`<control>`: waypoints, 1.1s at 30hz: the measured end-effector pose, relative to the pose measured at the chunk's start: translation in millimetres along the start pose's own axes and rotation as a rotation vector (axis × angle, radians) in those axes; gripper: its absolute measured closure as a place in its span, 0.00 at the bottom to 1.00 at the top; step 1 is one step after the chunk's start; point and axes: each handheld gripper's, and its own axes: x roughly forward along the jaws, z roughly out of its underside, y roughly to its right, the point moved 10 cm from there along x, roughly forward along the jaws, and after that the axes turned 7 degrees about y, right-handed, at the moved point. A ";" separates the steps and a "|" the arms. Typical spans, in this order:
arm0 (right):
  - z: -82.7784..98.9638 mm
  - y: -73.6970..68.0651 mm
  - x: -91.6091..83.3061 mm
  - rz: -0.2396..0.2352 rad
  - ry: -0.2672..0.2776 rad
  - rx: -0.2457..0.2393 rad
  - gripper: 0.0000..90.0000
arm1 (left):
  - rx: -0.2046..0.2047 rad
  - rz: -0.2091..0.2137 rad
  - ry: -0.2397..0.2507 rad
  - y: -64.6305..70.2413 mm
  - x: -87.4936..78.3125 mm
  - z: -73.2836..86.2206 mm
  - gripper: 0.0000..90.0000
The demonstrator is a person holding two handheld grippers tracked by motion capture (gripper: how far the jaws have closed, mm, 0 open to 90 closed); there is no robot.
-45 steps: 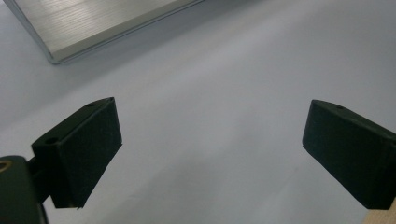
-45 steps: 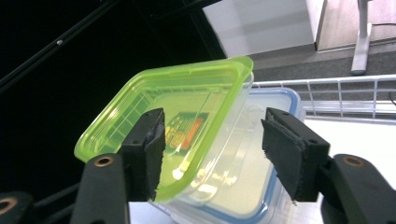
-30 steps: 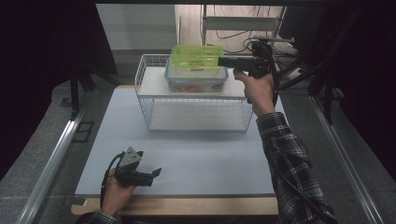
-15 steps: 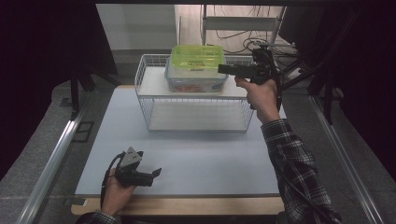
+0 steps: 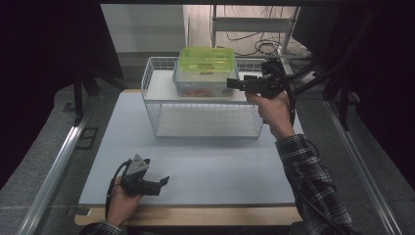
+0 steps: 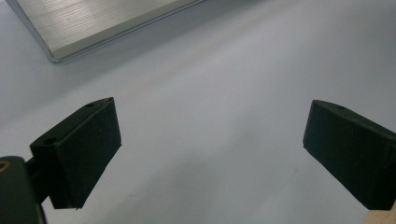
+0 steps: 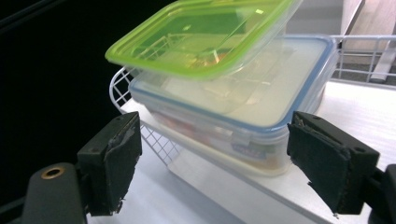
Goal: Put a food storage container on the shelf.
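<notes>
In the high view, two stacked containers stand in one white wire basket (image 5: 161,105) on the table (image 5: 205,171): a green-lidded container (image 5: 205,59) atop a blue-rimmed container (image 5: 203,85). The right hand-held gripper (image 5: 234,84) partly covers the lower one's corner.

In the left gripper view, the left hand-held gripper (image 6: 210,154) gapes, empty.

In the right gripper view, the right one's jaws have just been opening, clear of the containers; the lower box's label is illegible.

two stacked lidded containers (image 5: 205,73), one wire basket (image 5: 156,115), two tools (image 5: 234,84)

light: dim, dark surround | table (image 5: 205,171): evenly lit | shadows: soft | close views: slightly blurred
</notes>
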 end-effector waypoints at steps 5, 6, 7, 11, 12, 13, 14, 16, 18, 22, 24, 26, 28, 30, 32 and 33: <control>7.4 -4.0 -1.1 -0.015 -0.006 -0.005 0.20 | 0.001 -0.001 0.000 0.0 -0.2 0.0 0.05; 8.7 -4.8 -1.5 -0.016 -0.006 -0.008 0.20 | 0.002 -0.001 0.000 0.0 -0.2 0.0 0.05; 10.0 -5.5 -2.1 -0.017 -0.007 -0.013 0.20 | 0.002 -0.001 -0.001 -0.1 -0.2 0.1 0.05; 15.5 -7.7 -4.8 -0.018 -0.012 -0.030 0.19 | 0.003 -0.001 -0.002 0.1 -0.2 0.1 0.05; 16.6 -7.8 -5.5 -0.018 -0.011 -0.036 0.19 | 0.003 -0.001 -0.002 0.2 -0.1 0.1 0.05; 17.8 -7.9 -6.1 -0.017 -0.011 -0.040 0.19 | 0.004 -0.001 -0.003 0.1 -0.1 0.2 0.05; 19.3 -8.7 -6.8 -0.022 -0.013 -0.036 0.19 | 0.004 -0.001 -0.004 0.2 0.0 0.2 0.05; 22.0 -9.4 -7.9 -0.030 -0.014 -0.033 0.18 | 0.005 -0.001 -0.004 0.2 0.0 0.2 0.05; 25.5 -9.9 -8.5 -0.034 -0.019 -0.041 0.18 | 0.006 -0.002 -0.006 0.2 -0.1 0.4 0.05; 33.0 -10.8 -8.9 -0.046 -0.028 -0.043 0.17 | 0.007 -0.003 -0.006 0.5 0.3 0.6 0.05; 36.5 -10.7 -9.2 -0.047 -0.036 -0.047 0.17 | 0.008 -0.002 -0.007 0.7 0.4 0.8 0.05; 40.3 -10.1 -9.3 -0.046 -0.040 -0.053 0.17 | 0.008 -0.003 -0.006 0.7 0.4 0.6 0.05; 43.7 -9.0 -9.7 -0.044 -0.045 -0.058 0.17 | 0.009 -0.004 -0.006 0.8 0.5 0.6 0.05; 47.2 -7.9 -10.4 -0.043 -0.051 -0.059 0.16 | 0.010 -0.003 -0.006 0.9 0.6 0.5 0.05; 50.5 -7.0 -11.4 -0.039 -0.056 -0.067 0.15 | 0.010 -0.003 -0.005 1.0 0.4 0.3 0.05; 52.7 -6.3 -12.0 -0.038 -0.060 -0.074 0.15 | 0.011 -0.004 -0.004 1.0 0.4 0.2 0.05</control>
